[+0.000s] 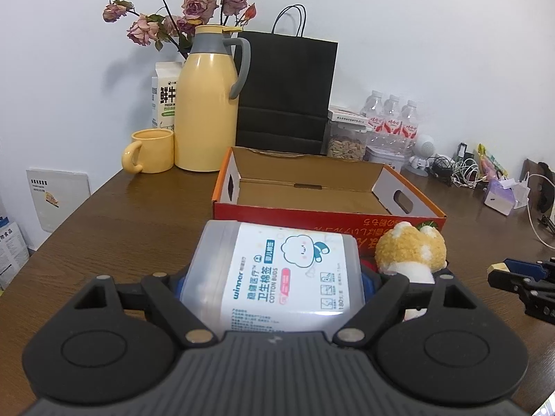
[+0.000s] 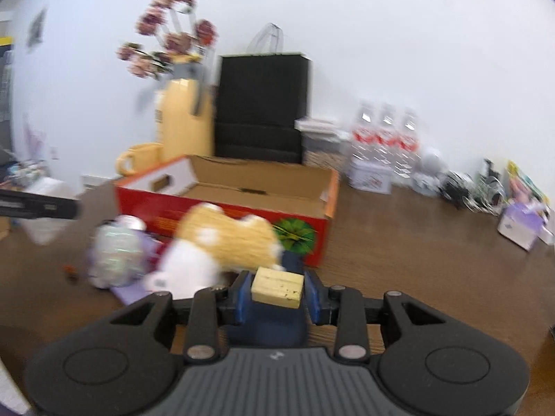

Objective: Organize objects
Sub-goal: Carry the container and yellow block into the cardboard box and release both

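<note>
My left gripper [image 1: 274,287] is shut on a clear cotton buds box [image 1: 277,263] with a white label, held above the brown table just short of the red cardboard box [image 1: 326,215]. That box [image 2: 222,215] is open at the top and shows a bare floor. A yellow and white plush toy [image 1: 409,249] lies against its front wall. In the blurred right wrist view, my right gripper [image 2: 277,294] is shut on a dark blue item with a pale wooden top [image 2: 277,286], close to the plush toy [image 2: 225,242]. The right gripper [image 1: 520,277] also shows at the left view's right edge.
Behind the red box stand a yellow jug [image 1: 204,104], a yellow mug [image 1: 149,152], a black paper bag [image 1: 284,93], a seed jar [image 1: 347,135] and water bottles [image 1: 392,118]. Cables [image 1: 458,170] clutter the far right. A shiny round bundle [image 2: 114,253] lies left of the plush.
</note>
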The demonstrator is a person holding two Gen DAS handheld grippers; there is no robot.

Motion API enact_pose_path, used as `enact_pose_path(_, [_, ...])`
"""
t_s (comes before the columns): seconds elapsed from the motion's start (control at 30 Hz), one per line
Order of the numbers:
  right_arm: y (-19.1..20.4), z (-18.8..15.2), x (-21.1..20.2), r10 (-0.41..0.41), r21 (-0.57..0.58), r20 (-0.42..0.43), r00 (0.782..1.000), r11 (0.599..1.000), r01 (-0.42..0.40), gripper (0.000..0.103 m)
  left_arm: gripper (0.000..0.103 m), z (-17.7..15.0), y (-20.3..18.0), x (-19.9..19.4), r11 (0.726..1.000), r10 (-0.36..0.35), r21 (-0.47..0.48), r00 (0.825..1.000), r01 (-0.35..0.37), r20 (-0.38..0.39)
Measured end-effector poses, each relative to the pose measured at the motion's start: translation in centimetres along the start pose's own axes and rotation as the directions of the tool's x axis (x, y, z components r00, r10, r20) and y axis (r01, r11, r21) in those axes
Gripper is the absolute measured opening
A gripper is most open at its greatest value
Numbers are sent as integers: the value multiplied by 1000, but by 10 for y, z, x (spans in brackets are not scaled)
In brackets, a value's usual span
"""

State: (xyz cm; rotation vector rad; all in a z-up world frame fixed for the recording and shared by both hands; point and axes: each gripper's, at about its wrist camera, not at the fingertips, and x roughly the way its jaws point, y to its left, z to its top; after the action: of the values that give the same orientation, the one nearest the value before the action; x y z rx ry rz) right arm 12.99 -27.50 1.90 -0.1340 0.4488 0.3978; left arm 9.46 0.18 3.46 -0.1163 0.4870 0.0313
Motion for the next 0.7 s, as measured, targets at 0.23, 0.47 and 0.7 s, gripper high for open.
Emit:
enact_pose_path(0.23, [36,24,-1,94,-78,41,995,993,-90,31,84,7,-4,4,999,-30,11,999,30,14])
enact_pose_path(0.47, [59,58,30,117,-110,83,990,988,-107,31,84,35,-5,26,999,-40,30,998,38,46])
enact_pose_path(0.7, [57,107,110,74,-99,44,996,993,-69,31,84,87,-12,79,998,-31,59,999,28,45])
